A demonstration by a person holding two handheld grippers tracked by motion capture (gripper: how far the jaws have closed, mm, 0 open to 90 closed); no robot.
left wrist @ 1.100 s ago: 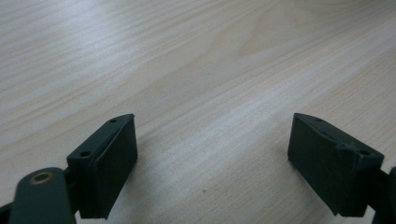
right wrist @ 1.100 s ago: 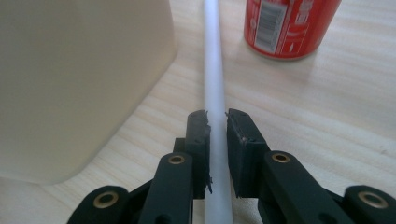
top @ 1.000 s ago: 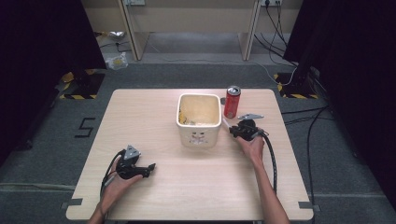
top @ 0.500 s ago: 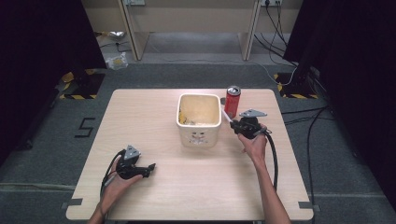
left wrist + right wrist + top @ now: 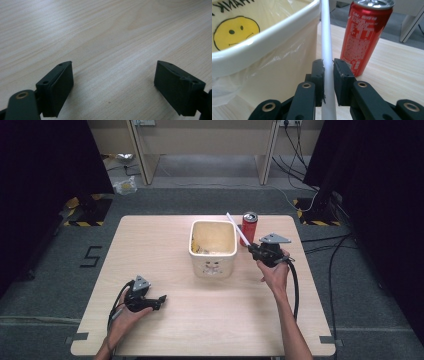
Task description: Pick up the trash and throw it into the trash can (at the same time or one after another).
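Nearest, the left hand-held gripper [image 5: 159,299] rests released on the surface [image 5: 150,250]. Farther off, the right hand-held gripper [image 5: 328,68] clenches a white straw [image 5: 326,37] low on its length, between bin [image 5: 262,50] and can [image 5: 364,35]. The straw looks light, thin and crushable; a gentle grip near mid-length should suit.

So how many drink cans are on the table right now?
1. The red can stands upright at the table's far side, just right of the cream bin. Inside the bin, anything low down may be hidden.
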